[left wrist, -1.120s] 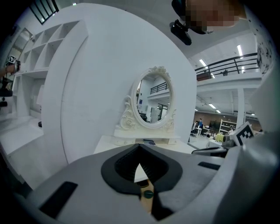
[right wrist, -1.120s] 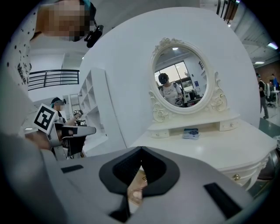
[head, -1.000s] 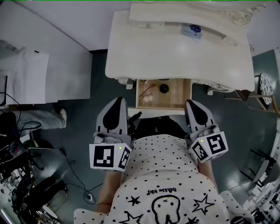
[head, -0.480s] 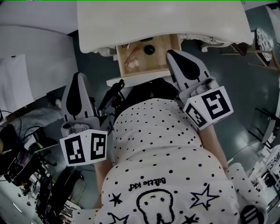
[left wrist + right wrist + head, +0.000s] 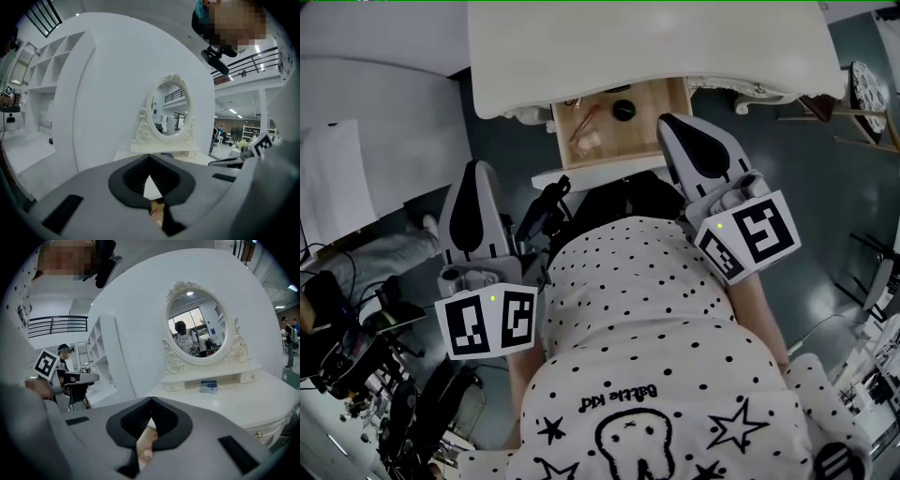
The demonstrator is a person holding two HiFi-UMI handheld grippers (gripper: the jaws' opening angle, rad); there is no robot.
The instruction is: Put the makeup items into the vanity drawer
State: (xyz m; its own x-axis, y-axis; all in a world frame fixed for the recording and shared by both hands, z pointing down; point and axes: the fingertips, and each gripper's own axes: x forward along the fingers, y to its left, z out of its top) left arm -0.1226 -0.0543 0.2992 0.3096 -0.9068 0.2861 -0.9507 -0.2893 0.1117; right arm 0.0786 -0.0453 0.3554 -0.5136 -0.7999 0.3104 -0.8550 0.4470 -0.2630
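The left gripper has its smooth grey jaws drawn together. Their ribbed black pads meet at the tip and leave only a small pointed hollow with nothing in it. The right gripper is closed the same way and is also empty. Each carries a white cube printed with black square markers.

In the head view the right gripper's tip is near the right front corner of the drawer, while the left one is held lower and well off to the left. The drawer is a shallow box of pale wood and stands open under the glossy white vanity top. Inside it lie a small round black pot and some pale pink items, which are too small to identify.

An oval mirror in a carved, scrolled white frame stands at the back of the top. A little blue-and-white box sits below it.
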